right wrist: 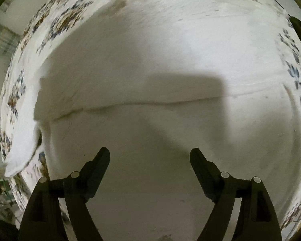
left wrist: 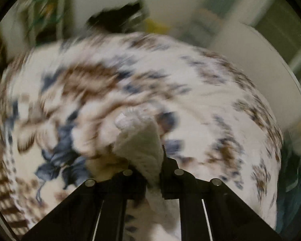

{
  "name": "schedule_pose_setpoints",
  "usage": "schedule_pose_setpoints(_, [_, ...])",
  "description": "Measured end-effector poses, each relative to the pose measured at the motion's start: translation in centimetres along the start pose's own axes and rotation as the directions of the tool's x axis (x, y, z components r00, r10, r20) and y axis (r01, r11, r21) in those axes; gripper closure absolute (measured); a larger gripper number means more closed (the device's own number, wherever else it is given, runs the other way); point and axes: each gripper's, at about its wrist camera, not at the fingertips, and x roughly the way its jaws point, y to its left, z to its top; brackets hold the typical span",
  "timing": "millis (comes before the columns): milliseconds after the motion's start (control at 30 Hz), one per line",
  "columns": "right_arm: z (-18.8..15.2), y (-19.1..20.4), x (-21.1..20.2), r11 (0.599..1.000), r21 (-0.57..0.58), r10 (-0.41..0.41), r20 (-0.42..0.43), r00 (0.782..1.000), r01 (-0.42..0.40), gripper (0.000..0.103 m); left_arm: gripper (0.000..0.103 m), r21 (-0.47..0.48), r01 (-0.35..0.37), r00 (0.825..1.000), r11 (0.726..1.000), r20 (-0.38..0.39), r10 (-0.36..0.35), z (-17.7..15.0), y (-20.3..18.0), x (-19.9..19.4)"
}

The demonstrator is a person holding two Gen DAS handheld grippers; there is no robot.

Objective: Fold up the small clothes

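Observation:
A small white fleecy garment (left wrist: 139, 140) is pinched in my left gripper (left wrist: 150, 168), whose jaws are shut on it; the cloth sticks up between the fingers over a white bedsheet (left wrist: 170, 80) with blue and brown flowers. The left wrist view is blurred by motion. In the right wrist view my right gripper (right wrist: 149, 157) is open and empty, its fingers apart just above a plain white cloth (right wrist: 150, 70) spread flat with a crease across it. A white flap (right wrist: 22, 146) of cloth lies folded over at the left edge.
The flowered bedsheet (right wrist: 58, 20) borders the white cloth on the left, top and right. A dark object (left wrist: 118, 18) lies at the far end of the bed. Pale walls and a doorway (left wrist: 271, 20) stand behind.

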Motion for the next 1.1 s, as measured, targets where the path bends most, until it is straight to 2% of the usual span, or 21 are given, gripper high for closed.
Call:
schedule_pose_setpoints(67, [0.5,-1.8,-0.4,1.0,0.025,-0.002,0.0,1.0,0.002,0.019,0.095,0.137,0.04,0.999,0.99,0.024,-0.044,-0.6,-5.8,-2.6])
schedule_pose_setpoints(133, [1.2,-4.8,-1.1,0.997,0.081,0.016,-0.009,1.0,-0.016,0.019,0.095,0.263,0.088,0.995,0.961,0.013,-0.095,-2.4,-11.8,-4.6])
schedule_pose_setpoints(200, [1.9,-8.1,-1.9,0.991,0.131,0.026,-0.015,1.0,-0.024,0.019,0.095,0.382,0.149,0.988,0.912,-0.022,-0.152,-5.4,-18.1,-5.9])
schedule_pose_setpoints(267, [2.6,-12.4,-2.9,0.984,0.177,0.039,-0.008,0.999,-0.037,0.019,0.095,0.489,0.207,0.978,0.847,-0.081,-0.193,-9.9,-24.3,-6.9])
schedule_pose_setpoints(333, [3.1,-16.3,-4.1,0.977,0.213,0.034,0.005,0.999,-0.034,0.019,0.095,0.564,0.292,0.956,0.773,-0.168,-0.239,-16.0,-30.0,-7.8])
schedule_pose_setpoints(400, [3.7,-20.3,-5.3,0.969,0.244,0.022,0.02,1.0,-0.026,0.019,0.095,0.612,0.384,0.923,0.691,-0.284,-0.26,-23.4,-35.9,-8.2])
schedule_pose_setpoints(467, [4.0,-23.9,-6.3,0.962,0.271,0.007,0.026,1.0,-0.014,0.019,0.095,0.64,0.46,0.884,0.616,-0.391,-0.255,-31.2,-40.6,-8.5])
schedule_pose_setpoints(533, [4.3,-27.4,-7.1,0.953,0.303,-0.008,0.027,1.0,0.0,0.019,0.095,0.66,0.502,0.858,0.558,-0.458,-0.23,-37.1,-43.8,-8.6])
schedule_pose_setpoints(567, [4.5,-29.2,-7.5,0.948,0.319,-0.016,0.028,0.999,0.006,0.019,0.095,0.671,0.527,0.842,0.521,-0.494,-0.216,-41.1,-45.4,-8.7])
schedule_pose_setpoints(633, [4.7,-32.8,-8.1,0.938,0.345,-0.024,0.025,0.999,0.014,0.019,0.095,0.68,0.553,0.823,0.481,-0.537,-0.187,-46.0,-47.5,-8.8])
schedule_pose_setpoints(667, [4.7,-34.4,-8.3,0.934,0.357,-0.019,0.024,1.0,0.009,0.019,0.093,0.68,0.565,0.811,0.468,-0.562,-0.162,-48.5,-47.8,-8.7])
schedule_pose_setpoints(700, [4.8,-36.1,-8.5,0.931,0.365,-0.015,0.019,1.0,0.007,0.019,0.091,0.683,0.565,0.808,0.463,-0.572,-0.143,-50.0,-48.0,-8.5])
schedule_pose_setpoints(767, [4.7,-38.6,-8.7,0.932,0.363,-0.002,0.011,1.0,-0.002,0.019,0.09,0.72,0.523,0.83,0.457,-0.553,-0.078,-52.4,-48.4,-8.1])
schedule_pose_setpoints(833, [4.8,-39.9,-8.9,0.934,0.357,0.025,0.012,1.0,-0.028,0.019,0.084,0.745,0.49,0.85,0.453,-0.524,-0.057,-53.0,-48.7,-8.0])
schedule_pose_setpoints(867, [4.9,-40.7,-9.1,0.935,0.352,0.044,0.01,0.999,-0.045,0.019,0.071,0.759,0.473,0.861,0.448,-0.506,-0.052,-52.9,-48.3,-8.2])
schedule_pose_setpoints(900, [5.0,-41.4,-9.3,0.937,0.344,0.064,-0.001,0.998,-0.06,0.019,0.053,0.768,0.46,0.869,0.445,-0.492,-0.049,-52.9,-48.1,-8.4])
schedule_pose_setpoints(933, [5.2,-41.6,-9.4,0.939,0.338,0.077,-0.01,0.997,-0.069,0.019,0.044,0.781,0.44,0.881,0.444,-0.47,-0.046,-52.3,-47.4,-8.7])
schedule_pose_setpoints(967, [5.3,-41.9,-9.6,0.939,0.333,0.093,-0.018,0.995,-0.082,0.019,0.03,0.795,0.412,0.897,0.445,-0.439,-0.046,-51.6,-46.1,-9.1])
schedule_pose_setpoints(1067, [6.3,-41.5,-10.6,0.936,0.313,0.179,-0.021,0.984,-0.164,0.019,0.023,0.83,0.281,0.951,0.482,-0.308,-0.024,-48.3,-40.2,-10.6])
schedule_pose_setpoints(1100, [7.0,-40.6,-10.8,0.934,0.301,0.209,-0.018,0.978,-0.194,0.019,0.016,0.839,0.237,0.963,0.49,-0.271,-0.003,-47.7,-38.4,-10.6])
